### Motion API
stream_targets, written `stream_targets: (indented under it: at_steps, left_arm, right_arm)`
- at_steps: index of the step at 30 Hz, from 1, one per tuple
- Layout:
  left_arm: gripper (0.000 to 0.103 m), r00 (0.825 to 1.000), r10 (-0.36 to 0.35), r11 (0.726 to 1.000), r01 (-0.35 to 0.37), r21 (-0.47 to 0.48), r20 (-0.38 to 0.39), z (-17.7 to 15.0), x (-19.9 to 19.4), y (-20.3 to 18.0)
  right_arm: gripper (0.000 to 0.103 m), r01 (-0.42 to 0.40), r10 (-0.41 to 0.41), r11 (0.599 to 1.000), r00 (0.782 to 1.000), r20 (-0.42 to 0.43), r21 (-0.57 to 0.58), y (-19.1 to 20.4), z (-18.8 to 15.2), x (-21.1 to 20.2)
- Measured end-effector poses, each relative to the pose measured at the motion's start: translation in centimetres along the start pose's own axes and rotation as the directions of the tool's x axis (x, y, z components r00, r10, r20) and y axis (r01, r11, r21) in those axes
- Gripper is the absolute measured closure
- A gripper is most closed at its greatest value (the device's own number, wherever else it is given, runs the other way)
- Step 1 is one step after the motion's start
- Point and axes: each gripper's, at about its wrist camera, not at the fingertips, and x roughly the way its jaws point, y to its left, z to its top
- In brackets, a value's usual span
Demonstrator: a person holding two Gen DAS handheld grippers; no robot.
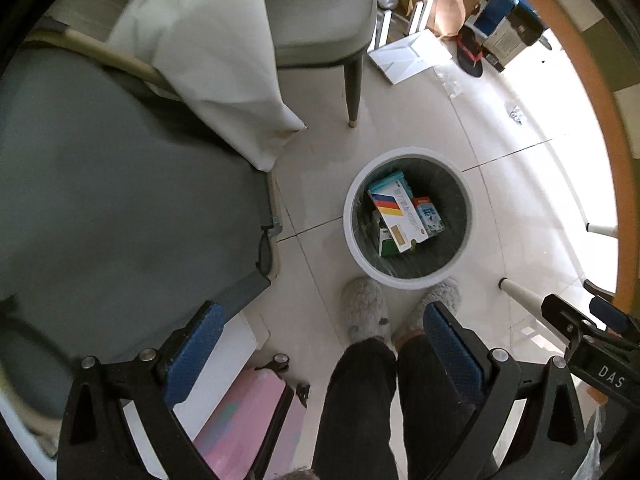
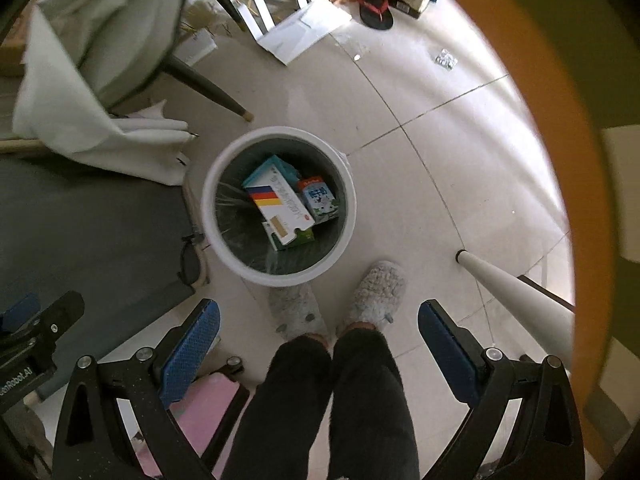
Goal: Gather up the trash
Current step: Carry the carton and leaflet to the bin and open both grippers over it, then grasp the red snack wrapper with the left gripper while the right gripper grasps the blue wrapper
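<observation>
A white round trash bin (image 1: 362, 258) (image 2: 344, 236) stands on the tiled floor, lined with a dark bag. Inside lie a white box with red, yellow and blue stripes (image 1: 396, 216) (image 2: 280, 204), a small milk carton (image 1: 429, 216) (image 2: 320, 200) and a green-edged box underneath. Both grippers look straight down from high above the bin. My left gripper (image 1: 324, 328) is open and holds nothing. My right gripper (image 2: 320, 324) is also open and holds nothing. The right gripper's black body shows at the right edge of the left wrist view.
A person's dark-trousered legs and grey fluffy slippers (image 1: 364, 308) (image 2: 376, 292) stand beside the bin. A grey table with white cloth (image 1: 208, 48) lies left, a chair (image 1: 320, 12) behind. Cardboard, papers and a sandal (image 2: 376, 8) litter the far floor. A pink case (image 1: 248, 416) sits below.
</observation>
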Motion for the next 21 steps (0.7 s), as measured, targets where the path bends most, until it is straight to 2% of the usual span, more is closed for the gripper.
stream_targets:
  at_steps: [8,12,17,21]
  left_arm:
    - [0.001,0.999,0.017,0.999,-0.02,0.046,0.049,-2.3,-8.8,0.4]
    - [0.001,0.993,0.026,0.997,-0.034,0.068,0.111,-2.8,-14.5,0.3]
    - [0.001,0.964,0.0,0.994,-0.03,0.108,0.267,-1.3,-22.3,-1.8]
    - [0.001,0.929,-0.039,0.983,-0.032,0.182,0.369,1.0,-27.8,-6.9]
  right_arm:
    - [0.002,-0.035,0.035,0.999,0.999,0.041,0.003,1.3,-3.0,-10.0]
    - [0.002,-0.067,0.065,0.998,0.994,0.084,0.018,1.3,-4.3,-15.6]
    - [0.002,-0.147,0.128,0.984,0.976,0.177,0.098,-0.7,-5.1,-23.4]
    - [0.002,-0.208,0.148,0.956,0.951,0.27,0.208,-5.4,-5.3,-29.1]
